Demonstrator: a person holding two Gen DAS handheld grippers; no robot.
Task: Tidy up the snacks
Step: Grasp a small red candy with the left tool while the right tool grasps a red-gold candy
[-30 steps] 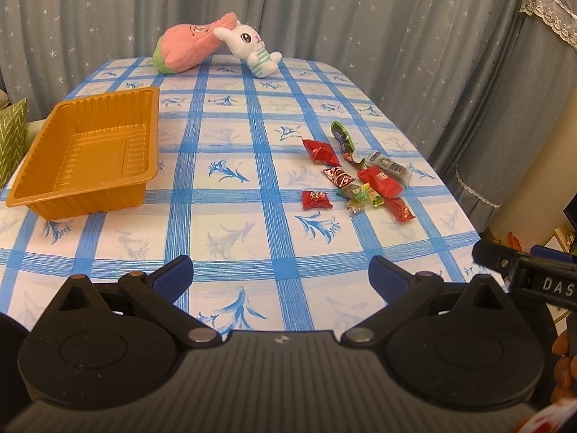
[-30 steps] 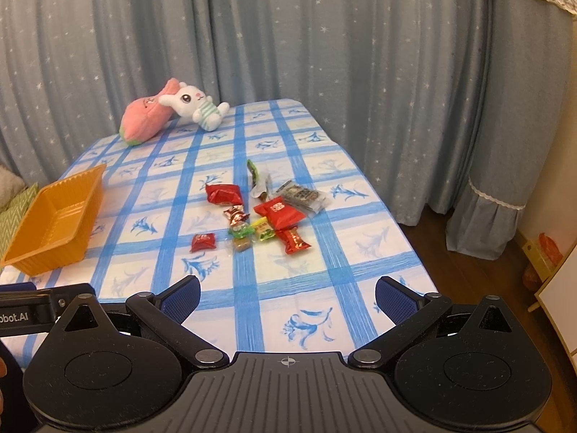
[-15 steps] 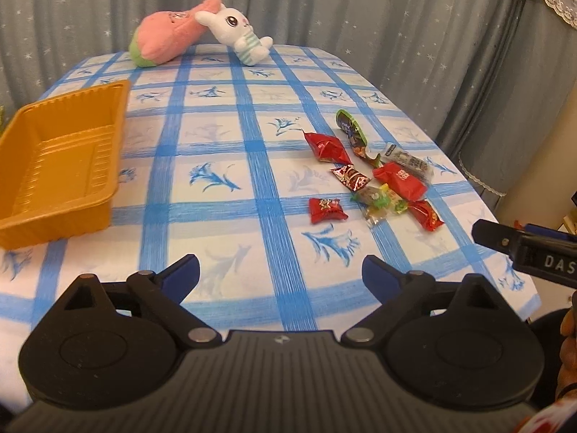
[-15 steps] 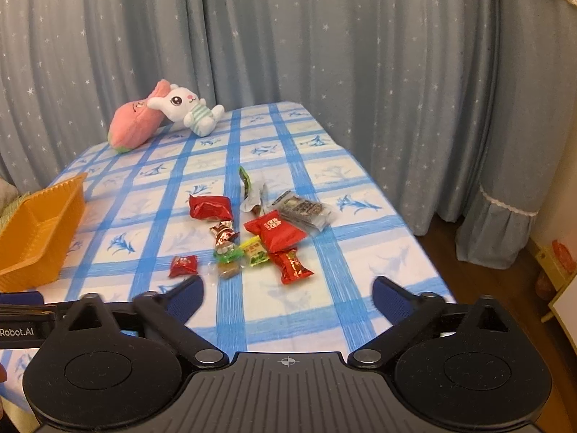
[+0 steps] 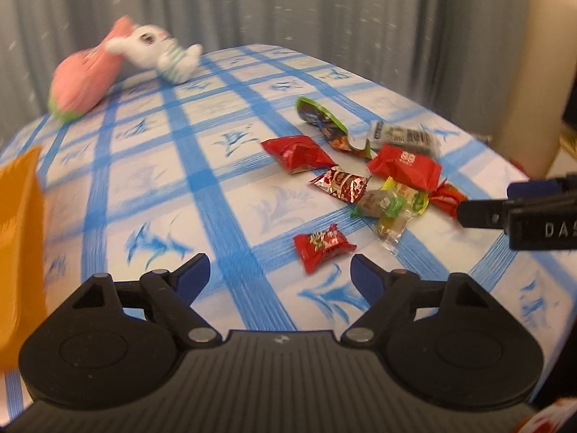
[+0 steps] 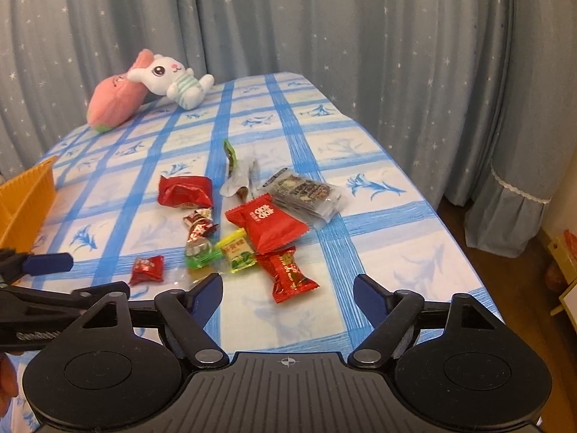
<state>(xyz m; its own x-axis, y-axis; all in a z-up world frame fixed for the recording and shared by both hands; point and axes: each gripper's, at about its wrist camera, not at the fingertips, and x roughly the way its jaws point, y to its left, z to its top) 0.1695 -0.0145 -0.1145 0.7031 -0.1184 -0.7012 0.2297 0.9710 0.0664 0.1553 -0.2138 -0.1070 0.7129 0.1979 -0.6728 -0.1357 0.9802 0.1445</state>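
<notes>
Several wrapped snacks lie in a loose heap on the blue-checked tablecloth (image 5: 223,216). A small red candy (image 5: 322,246) lies nearest my left gripper (image 5: 279,277), just beyond its fingertips. That gripper's jaws are closing with nothing between them. In the right wrist view a red twisted candy (image 6: 288,274) lies just ahead of my right gripper (image 6: 288,294), whose jaws are also closing on empty air. A big red packet (image 6: 265,225), green candies (image 6: 236,254) and a dark clear-wrapped bar (image 6: 306,193) sit behind. The orange tray (image 5: 18,238) is at the left edge.
A pink plush and a white bunny plush (image 6: 169,83) lie at the table's far end against grey-blue star curtains. The right gripper's finger (image 5: 519,205) reaches into the left wrist view. The table's right edge (image 6: 443,231) drops to the floor.
Both grippers have come down and forward toward the snack heap, which now looks larger and closer. Both pairs of jaws have narrowed. The tray has slid toward the left edge of both views.
</notes>
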